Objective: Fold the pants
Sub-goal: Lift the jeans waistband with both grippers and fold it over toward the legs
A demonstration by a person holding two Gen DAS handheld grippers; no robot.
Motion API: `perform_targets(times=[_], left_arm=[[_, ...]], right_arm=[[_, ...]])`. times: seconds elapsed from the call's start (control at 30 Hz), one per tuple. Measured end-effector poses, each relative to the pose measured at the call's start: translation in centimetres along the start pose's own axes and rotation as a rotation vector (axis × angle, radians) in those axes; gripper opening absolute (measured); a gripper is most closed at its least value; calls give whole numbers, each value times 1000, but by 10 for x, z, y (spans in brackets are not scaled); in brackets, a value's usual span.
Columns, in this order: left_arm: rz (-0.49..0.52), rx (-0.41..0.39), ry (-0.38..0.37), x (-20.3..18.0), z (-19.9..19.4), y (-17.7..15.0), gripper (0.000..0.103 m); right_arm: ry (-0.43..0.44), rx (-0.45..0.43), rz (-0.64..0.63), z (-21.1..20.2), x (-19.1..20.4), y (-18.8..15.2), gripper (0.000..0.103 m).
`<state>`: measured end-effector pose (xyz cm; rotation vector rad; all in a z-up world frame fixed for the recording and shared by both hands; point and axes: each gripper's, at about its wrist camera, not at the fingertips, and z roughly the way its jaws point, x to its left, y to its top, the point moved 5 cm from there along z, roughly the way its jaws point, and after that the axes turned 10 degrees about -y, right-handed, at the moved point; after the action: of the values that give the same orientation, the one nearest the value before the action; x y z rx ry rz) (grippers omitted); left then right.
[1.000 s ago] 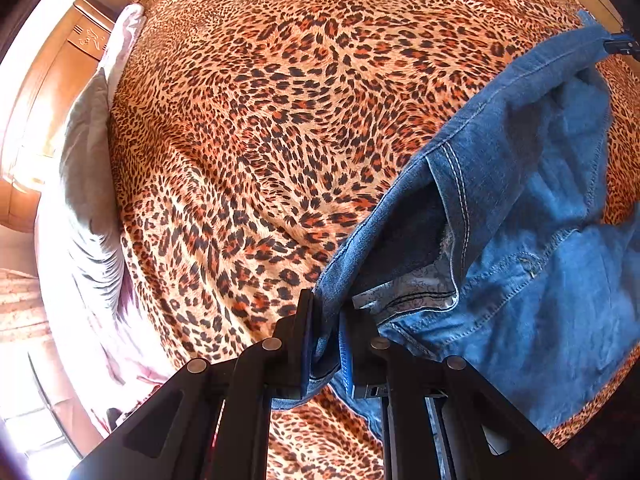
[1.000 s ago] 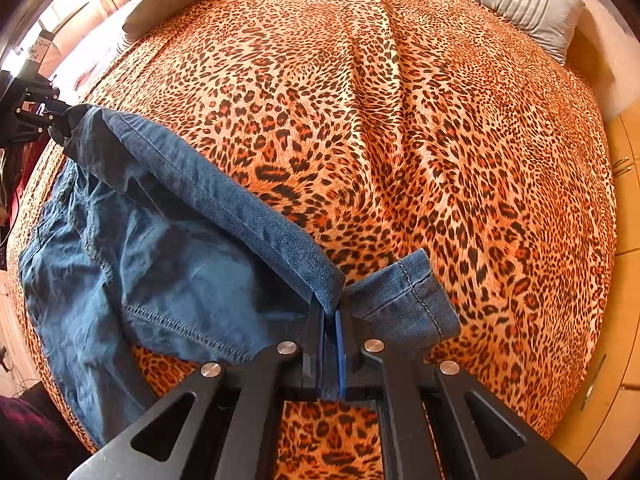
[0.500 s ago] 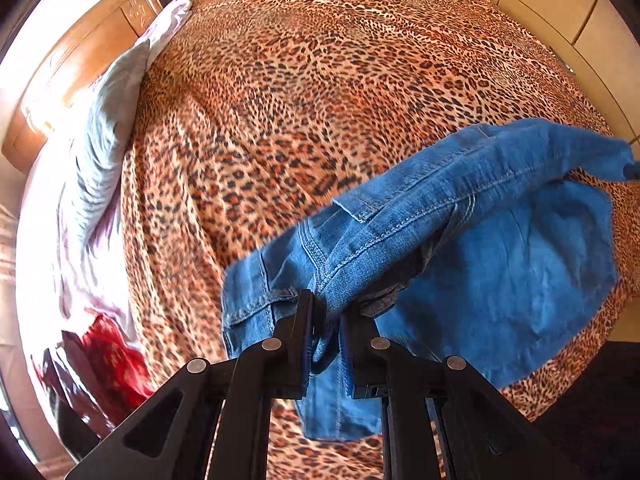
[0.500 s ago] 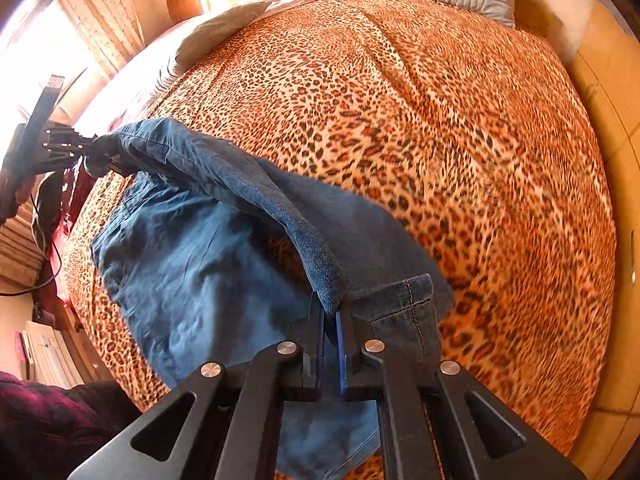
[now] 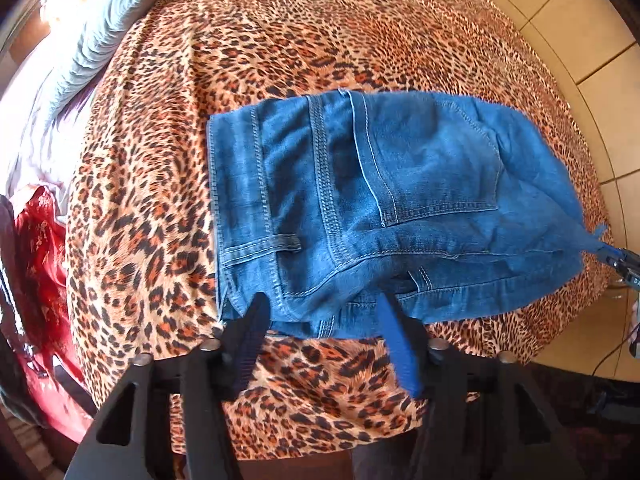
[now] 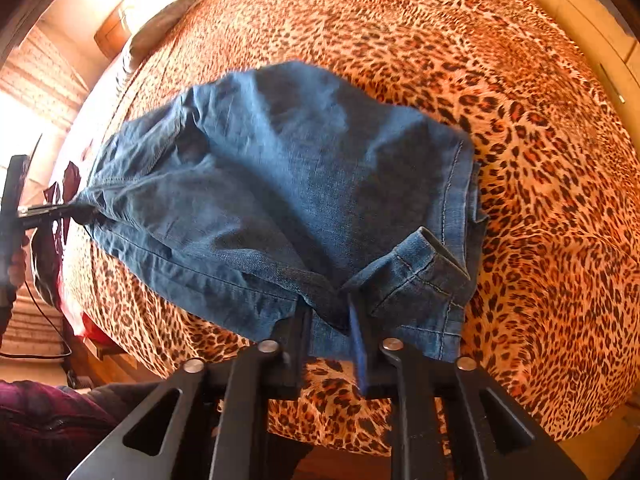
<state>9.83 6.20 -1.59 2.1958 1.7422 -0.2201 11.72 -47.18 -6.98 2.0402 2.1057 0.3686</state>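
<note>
The folded pants (image 5: 384, 208) lie on the leopard-print bed (image 5: 280, 60), their near edge partly hidden between the opening jaws of the left hand-held gripper (image 5: 320, 320) and right hand-held gripper (image 6: 328, 320), both released, fabric blurred at the edges.

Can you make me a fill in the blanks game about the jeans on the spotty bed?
1. The jeans are the colour ____.
2. The bedspread has a ____ print.
3. The jeans lie ____ on the bed, not hanging.
4. The left gripper has its jaws ____, with denim between them.

Missing words: blue; leopard; folded; opening
</note>
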Motion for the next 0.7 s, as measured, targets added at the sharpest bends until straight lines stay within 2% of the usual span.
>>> perform_targets(times=[0.03, 0.07, 0.13, 0.2, 0.23, 0.3, 0.37, 0.47, 0.57, 0.7], left_arm=[[-20, -23, -3, 5, -10, -3, 68], [-48, -34, -15, 9, -17, -7, 68], [-116, -61, -67, 15, -29, -16, 70], [-197, -83, -119, 19, -31, -20, 77], [-236, -89, -143, 23, -29, -21, 77], [-346, -93, -217, 29, -20, -23, 77], [-482, -89, -311, 35, -8, -26, 77], [-667, -100, -404, 45, 10, -35, 77], [-773, -83, -455, 51, 25, -39, 77], [-799, -63, -419, 50, 37, -40, 77]], right_arm=[[-20, -30, 17, -11, -5, 0, 62], [-33, -63, 48, -22, -11, -1, 67], [-22, -90, 158, -35, -30, -2, 66], [2, -97, 329, -42, -53, -3, 66], [37, -79, 430, -40, -63, -5, 68], [145, -16, 618, -26, -75, -10, 68], [230, 49, 748, -6, -70, -18, 68], [281, 164, 887, 30, -59, -34, 68], [323, 174, 1000, 52, -54, -39, 68], [354, 175, 1110, 72, -50, -43, 68]])
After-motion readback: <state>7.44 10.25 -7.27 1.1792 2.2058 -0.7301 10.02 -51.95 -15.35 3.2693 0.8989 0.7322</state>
